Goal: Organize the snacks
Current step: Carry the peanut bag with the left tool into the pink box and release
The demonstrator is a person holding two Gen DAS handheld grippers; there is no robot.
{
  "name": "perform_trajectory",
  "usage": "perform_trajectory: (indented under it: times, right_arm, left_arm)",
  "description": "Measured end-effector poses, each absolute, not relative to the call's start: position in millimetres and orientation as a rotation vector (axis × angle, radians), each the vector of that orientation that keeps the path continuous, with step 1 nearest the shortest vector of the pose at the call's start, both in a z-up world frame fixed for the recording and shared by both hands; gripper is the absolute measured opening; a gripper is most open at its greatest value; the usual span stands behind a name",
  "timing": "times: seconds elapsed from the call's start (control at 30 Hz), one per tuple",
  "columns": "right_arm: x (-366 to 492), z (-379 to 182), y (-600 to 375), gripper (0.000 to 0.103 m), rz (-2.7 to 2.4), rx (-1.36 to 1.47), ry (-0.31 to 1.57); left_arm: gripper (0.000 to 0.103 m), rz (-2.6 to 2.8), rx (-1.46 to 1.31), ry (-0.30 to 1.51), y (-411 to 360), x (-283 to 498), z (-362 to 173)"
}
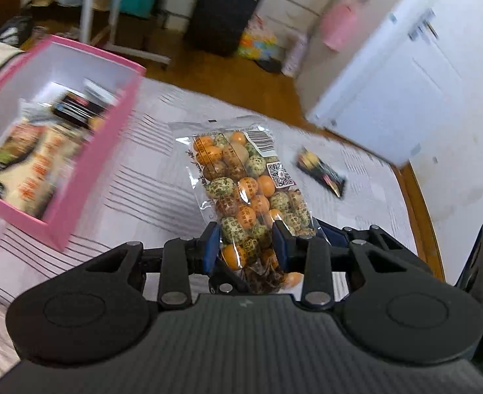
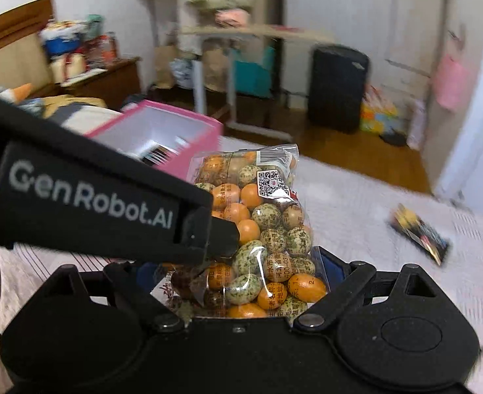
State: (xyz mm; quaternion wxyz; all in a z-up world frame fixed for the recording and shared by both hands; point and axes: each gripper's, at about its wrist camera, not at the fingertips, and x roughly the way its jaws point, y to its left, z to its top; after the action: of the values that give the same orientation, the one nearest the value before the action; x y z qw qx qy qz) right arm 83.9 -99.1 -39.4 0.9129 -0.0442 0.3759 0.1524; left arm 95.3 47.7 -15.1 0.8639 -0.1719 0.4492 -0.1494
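A clear bag of orange and green speckled snack balls (image 1: 241,190) is held above the bed. My left gripper (image 1: 246,246) is shut on its lower end. In the right wrist view the same bag (image 2: 261,226) sits between my right gripper's fingers (image 2: 234,272), which look closed on its bottom; the left gripper's black body crosses in from the left. A pink box (image 1: 77,177) with several snack packs inside stands to the left; it also shows in the right wrist view (image 2: 202,141). A small dark snack packet (image 1: 321,172) lies on the bedspread to the right, also seen in the right wrist view (image 2: 420,233).
The pale striped bedspread (image 1: 149,170) covers the bed, with its wooden edge (image 1: 422,203) at right. Beyond are a wooden floor, a black suitcase (image 2: 338,88), a white wardrobe (image 1: 405,82) and a cluttered bedside cabinet (image 2: 103,82).
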Motion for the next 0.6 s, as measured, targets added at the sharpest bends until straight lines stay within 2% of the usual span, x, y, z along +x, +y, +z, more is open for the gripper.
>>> perform_trajectory:
  times: [0.6]
  right_arm:
    - [201,-62,11,0.096,0.648,0.014,0.777]
  left_arm:
    - [0.033,-0.088,-0.393,0.914,184,190,-26]
